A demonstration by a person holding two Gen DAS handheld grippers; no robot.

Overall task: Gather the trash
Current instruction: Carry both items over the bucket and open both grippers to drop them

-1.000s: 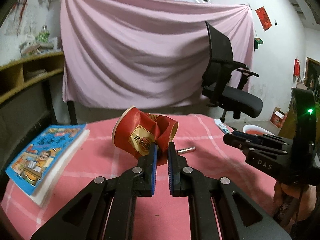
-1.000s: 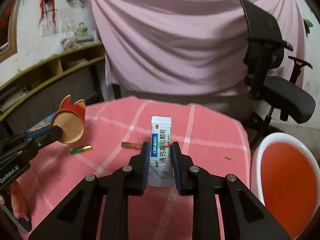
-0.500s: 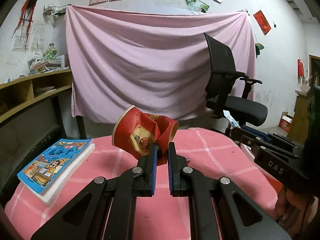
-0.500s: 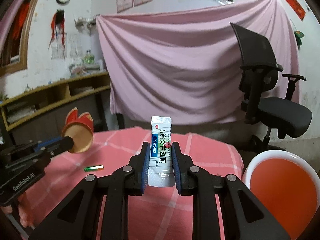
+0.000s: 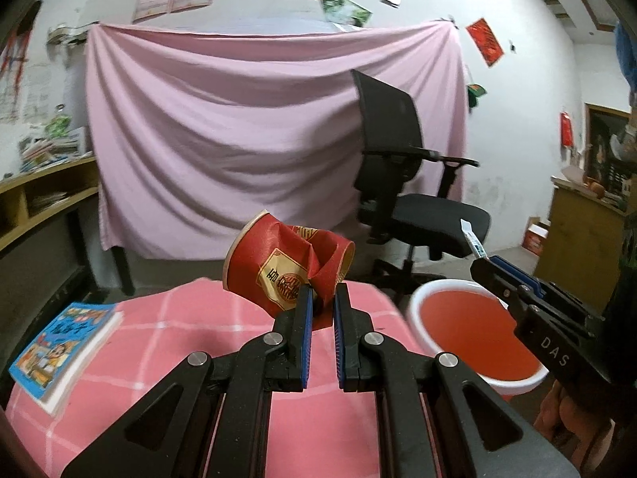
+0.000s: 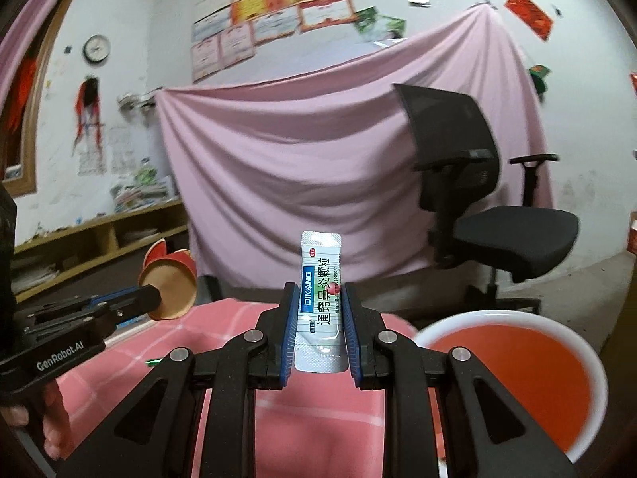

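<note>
Both hands carry trash, with the bin off to the right of the surface.

The left gripper (image 5: 320, 310) has its jaws pinched on a torn flap of the crushed red cup (image 5: 286, 265); that thin hold may tear or slip, dropping the cup short of the bin (image 5: 473, 332). The right gripper (image 6: 318, 318) has its jaws clamped on a sachet (image 6: 320, 298) marked "DIKANG", light enough to flutter past the rim. The grippers read "DAS" and "GenRobot.AI".

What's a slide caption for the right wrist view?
Right gripper holds a medicine sachet upright above the pink table, red bin at right.
</note>
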